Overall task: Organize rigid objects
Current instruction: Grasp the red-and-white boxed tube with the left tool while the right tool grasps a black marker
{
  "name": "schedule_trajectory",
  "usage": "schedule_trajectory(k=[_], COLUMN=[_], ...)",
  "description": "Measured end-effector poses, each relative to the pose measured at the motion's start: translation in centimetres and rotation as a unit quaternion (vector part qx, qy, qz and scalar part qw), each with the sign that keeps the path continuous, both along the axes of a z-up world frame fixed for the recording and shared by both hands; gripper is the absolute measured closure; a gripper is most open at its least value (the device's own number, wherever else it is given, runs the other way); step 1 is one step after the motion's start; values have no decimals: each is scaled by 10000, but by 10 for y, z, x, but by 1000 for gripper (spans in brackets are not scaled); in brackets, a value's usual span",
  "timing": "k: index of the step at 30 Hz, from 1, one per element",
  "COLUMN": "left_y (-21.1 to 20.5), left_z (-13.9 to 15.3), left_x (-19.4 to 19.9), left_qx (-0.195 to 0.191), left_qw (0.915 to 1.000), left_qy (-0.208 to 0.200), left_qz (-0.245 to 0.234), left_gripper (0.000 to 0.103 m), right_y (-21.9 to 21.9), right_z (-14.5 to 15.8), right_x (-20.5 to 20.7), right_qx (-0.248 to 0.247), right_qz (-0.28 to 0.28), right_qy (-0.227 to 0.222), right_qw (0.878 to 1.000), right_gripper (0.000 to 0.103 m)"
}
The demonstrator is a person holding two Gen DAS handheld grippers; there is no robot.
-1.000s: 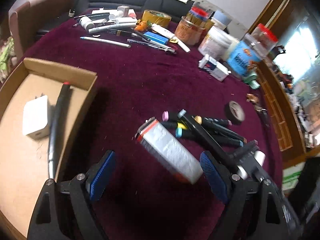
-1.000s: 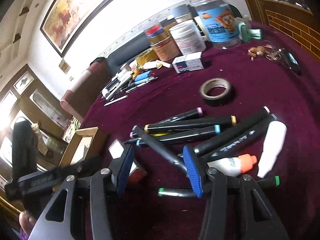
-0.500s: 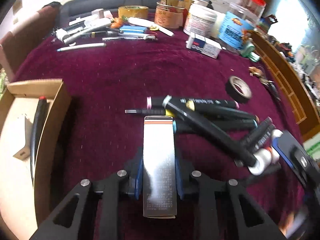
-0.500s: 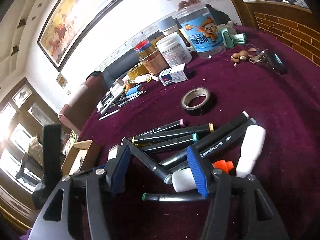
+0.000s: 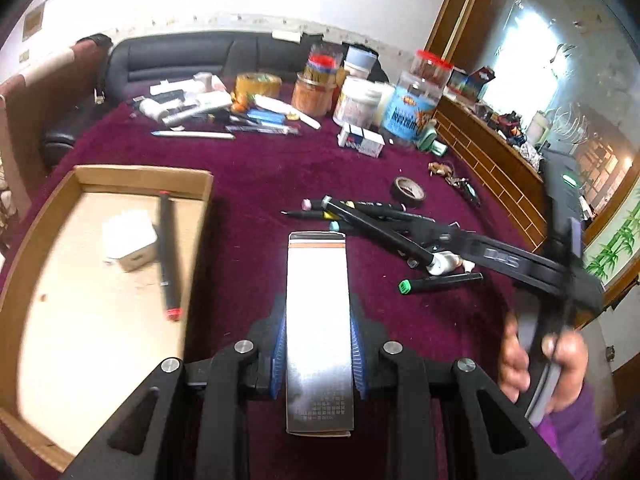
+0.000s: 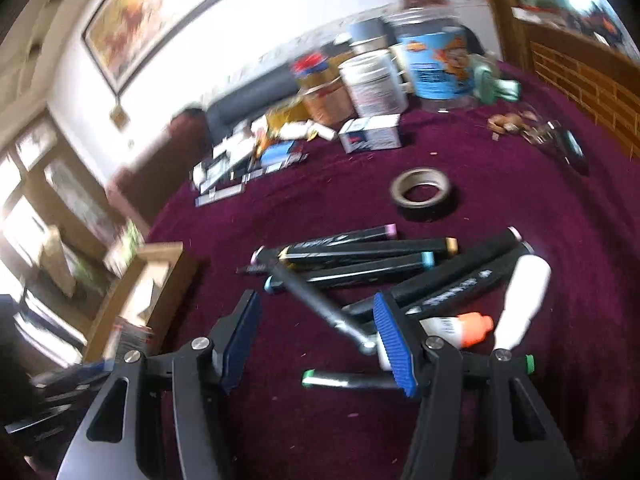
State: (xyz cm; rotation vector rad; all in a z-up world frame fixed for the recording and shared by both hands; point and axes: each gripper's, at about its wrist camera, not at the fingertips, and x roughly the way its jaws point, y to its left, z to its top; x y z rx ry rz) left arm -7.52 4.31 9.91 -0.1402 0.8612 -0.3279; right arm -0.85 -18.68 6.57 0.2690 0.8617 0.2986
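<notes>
Held thing: a long silver carton with an orange band near its far end, raised above the maroon table, between the cardboard box and the marker pile.
Left gripper: jaws clenched on the carton's long sides, blue pads pressed flat against it.
Cardboard box: open-topped, at the left edge of the table; it already holds a white charger block and one black marker with red ends.
Done so far: those two things are in the box; judging by the grip, the carton goes in next.
Left to do: the marker pile, the green-capped marker, the white bottle, the orange-capped tube and the tape roll all lie loose on the table, as does the row of pens and small boxes at the far side.
Right gripper: jaws released, standing apart over the near end of the pile; one marker slants between them, and whether the right pad touches it cannot be told.
Person: a hand in a purple sleeve holds the right gripper's handle.
Writing: fine print on the carton's near end and white lettering on the marker barrels, none legible; the blue jar carries a cartoon label, its words unreadable.
</notes>
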Motion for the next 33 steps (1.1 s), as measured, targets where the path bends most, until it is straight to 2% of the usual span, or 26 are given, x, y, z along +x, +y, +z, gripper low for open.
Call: schedule_trajectory(k=[3,4,6,14,16,17,18,20,22,28,33], left_y=[15,20,29,48,49,49,48,47,46,43,45], left_z=[3,2,2,-8,-10,-11,-11,-12,-11,-11,-9], left_x=[-10,-13,-20,-26,-28,-29,-29,-31,-34,-36,-38], left_qx=[-59,-63,-63,-225,-255,-253,-257,-257,-242,-241,-253], left_qw=[9999,9999,9998,9996,9995,9995,9995,9996,9996,9996,9996], left_qy=[-98,-116,-158,-28,-9,-1,5,9,-1,12,-20], left_qz=[75,88,141,178,171,168,164,151,134,115,122], left_gripper=[75,75,75,75,75,75,75,75,75,75,75], right_y=[33,43,54,72,78,81,83,85,85,74,57], right_z=[-3,-7,-15,-27,-30,-31,-35,-38,-38,-36,-27], right_x=[18,23,32,42,45,46,49,51,51,44,35], right_qx=[-774,-1129,-1503,-1924,-2135,-2201,-2251,-2378,-2391,-1951,-1318], right_qz=[451,509,554,617,638,650,685,693,713,661,563], right_qy=[340,364,449,502,523,548,610,611,585,648,685], right_qw=[9954,9916,9861,9781,9735,9718,9700,9669,9666,9764,9873], right_gripper=[45,45,46,47,57,71,79,80,81,89,89])
